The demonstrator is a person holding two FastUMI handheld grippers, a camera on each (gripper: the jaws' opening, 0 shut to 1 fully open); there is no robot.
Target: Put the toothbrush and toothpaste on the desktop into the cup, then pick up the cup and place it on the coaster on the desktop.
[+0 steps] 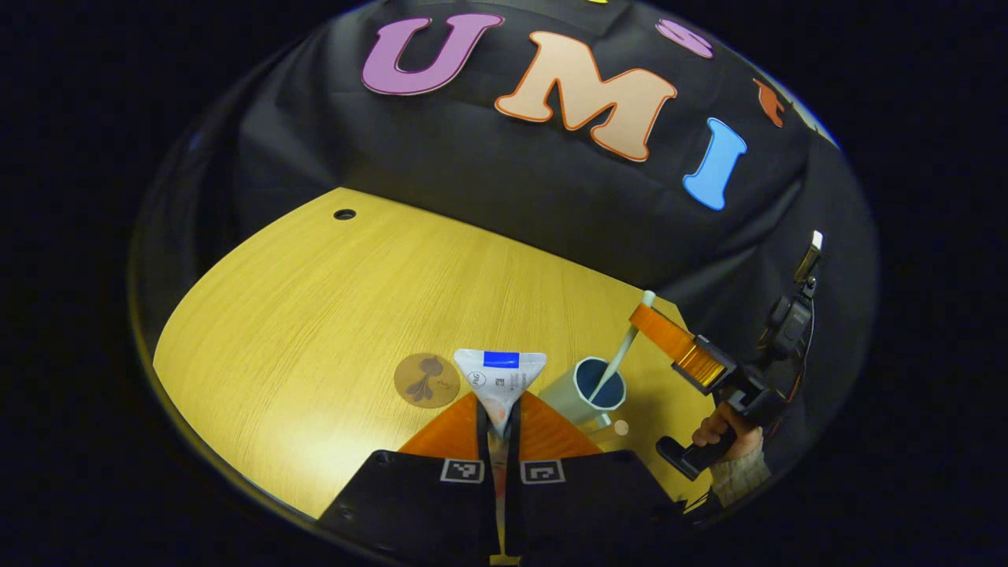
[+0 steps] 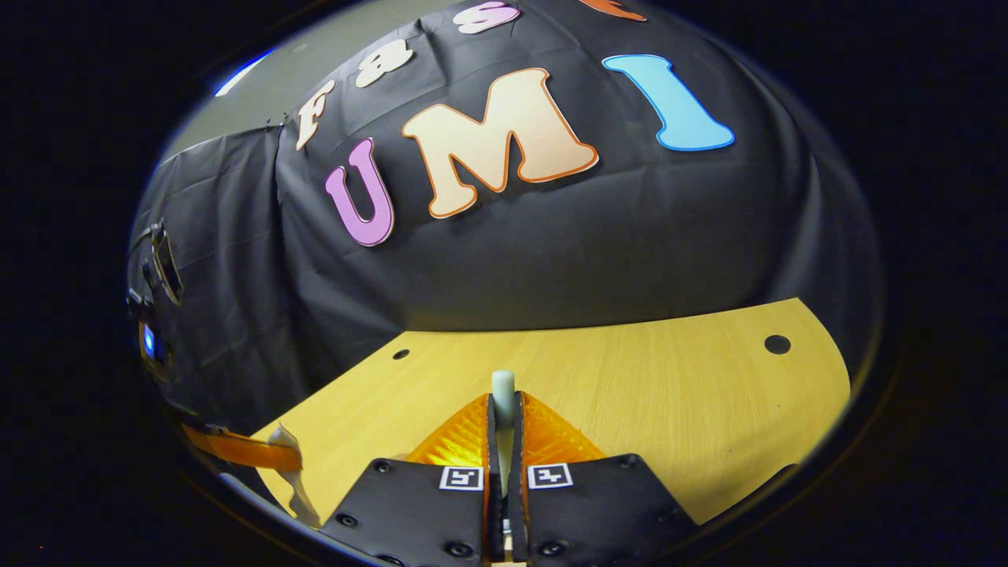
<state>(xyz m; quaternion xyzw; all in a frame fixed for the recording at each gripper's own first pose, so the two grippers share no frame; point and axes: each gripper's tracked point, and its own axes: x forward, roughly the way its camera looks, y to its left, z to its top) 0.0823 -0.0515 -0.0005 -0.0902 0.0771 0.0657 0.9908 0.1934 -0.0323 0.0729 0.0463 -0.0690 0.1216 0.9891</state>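
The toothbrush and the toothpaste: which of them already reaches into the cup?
The toothbrush: its lower end is inside the cup, held by the right gripper. The toothpaste is still outside, clamped in the left gripper.

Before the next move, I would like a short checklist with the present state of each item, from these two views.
1. Left gripper shut on the toothpaste tube: ok.
2. Right gripper shut on the toothbrush: ok.
3. Toothbrush's lower end inside the cup: ok.
4. Cup upright on the desktop: ok.
5. Coaster bare and free for the cup: ok.
6. Room in the cup for the tube beside the toothbrush: cannot tell.
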